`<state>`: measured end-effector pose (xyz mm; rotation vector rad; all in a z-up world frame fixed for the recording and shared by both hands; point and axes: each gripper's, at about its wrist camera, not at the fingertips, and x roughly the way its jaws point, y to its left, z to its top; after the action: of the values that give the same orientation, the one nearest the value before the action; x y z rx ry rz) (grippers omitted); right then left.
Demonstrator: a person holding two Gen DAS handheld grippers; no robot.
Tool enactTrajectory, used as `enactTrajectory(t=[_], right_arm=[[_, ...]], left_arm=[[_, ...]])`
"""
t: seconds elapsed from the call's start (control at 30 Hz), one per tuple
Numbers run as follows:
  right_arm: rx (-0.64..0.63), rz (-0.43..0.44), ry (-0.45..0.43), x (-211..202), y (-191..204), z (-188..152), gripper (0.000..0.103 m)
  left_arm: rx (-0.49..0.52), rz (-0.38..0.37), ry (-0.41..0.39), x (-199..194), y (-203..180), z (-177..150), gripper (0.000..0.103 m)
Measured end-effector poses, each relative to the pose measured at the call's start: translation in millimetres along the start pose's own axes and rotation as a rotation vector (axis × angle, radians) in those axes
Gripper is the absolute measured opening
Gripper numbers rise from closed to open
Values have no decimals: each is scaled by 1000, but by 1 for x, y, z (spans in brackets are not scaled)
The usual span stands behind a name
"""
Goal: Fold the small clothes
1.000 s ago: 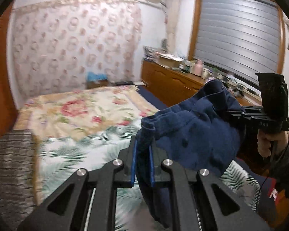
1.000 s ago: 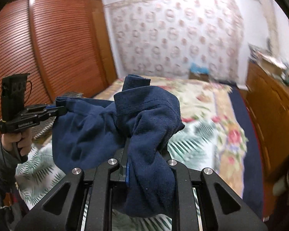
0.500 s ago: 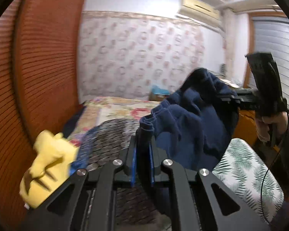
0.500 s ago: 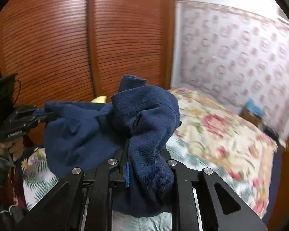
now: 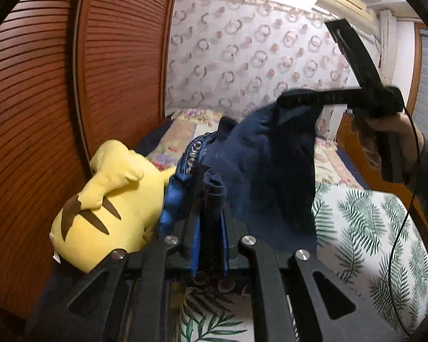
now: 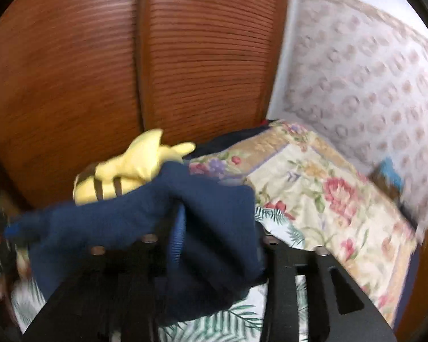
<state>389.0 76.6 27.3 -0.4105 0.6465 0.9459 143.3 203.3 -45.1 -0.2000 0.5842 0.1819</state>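
Now the left hand-held gripper (image 5: 209,196) is clamped on a bunched edge of the dark navy knit garment (image 5: 268,156), the cloth pinched between its blue-lined fingers (image 5: 196,236) at about six o'clock in the left wrist view. From there the garment rises toward one o'clock, where its far edge hangs from the tip of the right hand-held gripper (image 5: 285,99), which a person's hand (image 5: 391,131) holds by the black handle at about three o'clock. The garment is in the air above the bed with the green palm-leaf and floral cover (image 5: 371,228), stretched loosely between the two tools.

In the right wrist view, which is blurred, the right hand-held gripper (image 6: 216,239) has its jaws opening; the navy garment (image 6: 145,219) is draped over and between them, and one blue pad (image 6: 177,242) shows beside the cloth. I cannot tell whether the pads are pressing on it. The cloth runs off toward nine o'clock, where the left tool is a dark smear at the edge.

A yellow plush toy with brown stripes (image 5: 108,202) lies on the bed at about nine o'clock in the left wrist view, just beside the garment and against the brown slatted wooden wardrobe doors (image 5: 42,99). A wall hanging with a ring pattern (image 5: 256,51) fills twelve o'clock.
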Motion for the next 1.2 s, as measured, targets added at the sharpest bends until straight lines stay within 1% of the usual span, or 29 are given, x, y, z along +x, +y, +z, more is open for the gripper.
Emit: enactTrajectory(t=[0.03, 0.07, 0.17, 0.23, 0.43, 0.53, 0.63, 0.7, 0.73, 0.77, 0.9, 1.07, 1.2], right_arm=[[1, -16, -14, -2, 0, -3, 63], [-2, -32, -31, -6, 1, -7, 64], [47, -34, -55, -25, -5, -28, 64], [70, -52, -77, -39, -7, -41, 65], [85, -94, -113, -93, 2, -75, 68], [124, -114, -137, -126, 2, -101, 69], [166, -142, -158, -159, 7, -129, 70], [198, -173, -170, -182, 12, -152, 74], [214, -194, -173, -192, 13, -161, 77], [226, -220, -176, -203, 17, -174, 78], [280, -298, -205, -241, 29, -209, 79], [339, -378, -237, -279, 38, -240, 79], [385, -432, -278, -308, 40, -258, 79]], left_arm=[[9, 7, -1, 0, -1, -2, 10], [18, 6, -5, -2, -2, -2, 11], [32, 14, -18, -14, -8, 5, 16], [45, 15, -31, -22, -12, 7, 20], [88, -38, -65, -49, -35, 10, 25], [107, -54, -79, -61, -51, 8, 27], [117, -90, -82, -68, -69, 5, 28], [141, -104, -77, -71, -86, 1, 28], [152, -101, -72, -72, -94, 0, 28], [169, -89, -62, -73, -104, -2, 28], [191, -74, -50, -77, -132, -7, 28], [210, -88, -68, -88, -155, -10, 28], [227, -82, -83, -98, -174, -10, 28]])
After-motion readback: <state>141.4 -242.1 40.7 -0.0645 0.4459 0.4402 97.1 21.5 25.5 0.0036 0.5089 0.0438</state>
